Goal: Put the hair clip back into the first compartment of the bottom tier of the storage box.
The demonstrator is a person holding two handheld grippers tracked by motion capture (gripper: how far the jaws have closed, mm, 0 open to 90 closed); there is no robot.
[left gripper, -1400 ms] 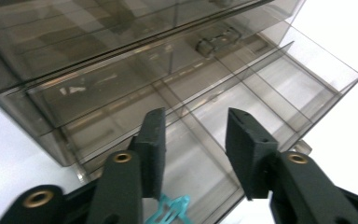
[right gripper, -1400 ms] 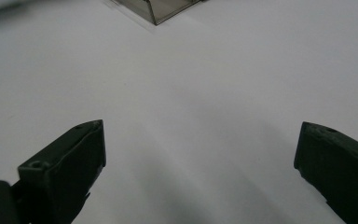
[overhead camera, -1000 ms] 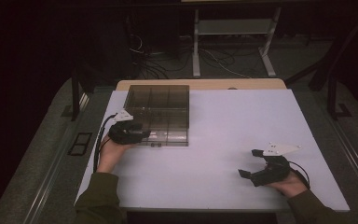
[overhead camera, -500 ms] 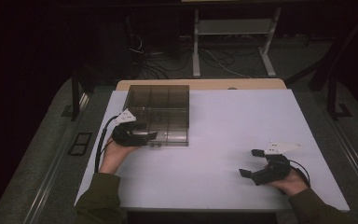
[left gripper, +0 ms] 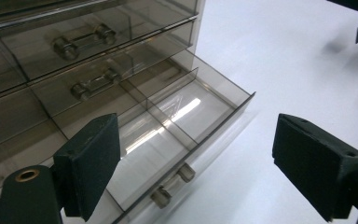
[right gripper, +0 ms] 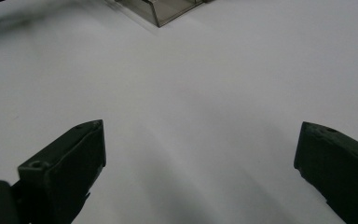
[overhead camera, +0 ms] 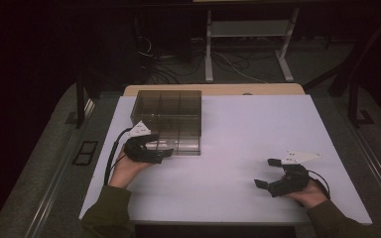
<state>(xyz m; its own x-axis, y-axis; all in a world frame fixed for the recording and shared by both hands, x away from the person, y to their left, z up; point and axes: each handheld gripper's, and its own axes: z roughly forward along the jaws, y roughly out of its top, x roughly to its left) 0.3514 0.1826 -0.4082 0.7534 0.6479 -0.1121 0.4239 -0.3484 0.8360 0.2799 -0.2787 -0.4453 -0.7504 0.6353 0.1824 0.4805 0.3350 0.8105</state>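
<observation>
Left tool at the open bottom drawer of the clear drawer box; right tool idle on the bench.

Nearest: right tool [overhead camera: 269,174] low over the bare white bench [overhead camera: 258,134] at its near right, jaws spread wide, holding nothing, well apart from the drawer box [overhead camera: 167,119]. Left tool [overhead camera: 164,147] is far closer, right at the box's near front edge, jaws also wide open and empty. Bottom drawer [left gripper: 177,126] is pulled partway out toward the person, compartments look empty. Its handle [left gripper: 173,185] lies just ahead of and below the left tool, between the jaw lines, nearer the left jaw; long axis runs along the drawer front, roughly across the jaw gap. Farther back: two shut drawers, upper handle [left gripper: 81,39], middle handle [left gripper: 95,84]. Left hand likely takes the next move.
</observation>
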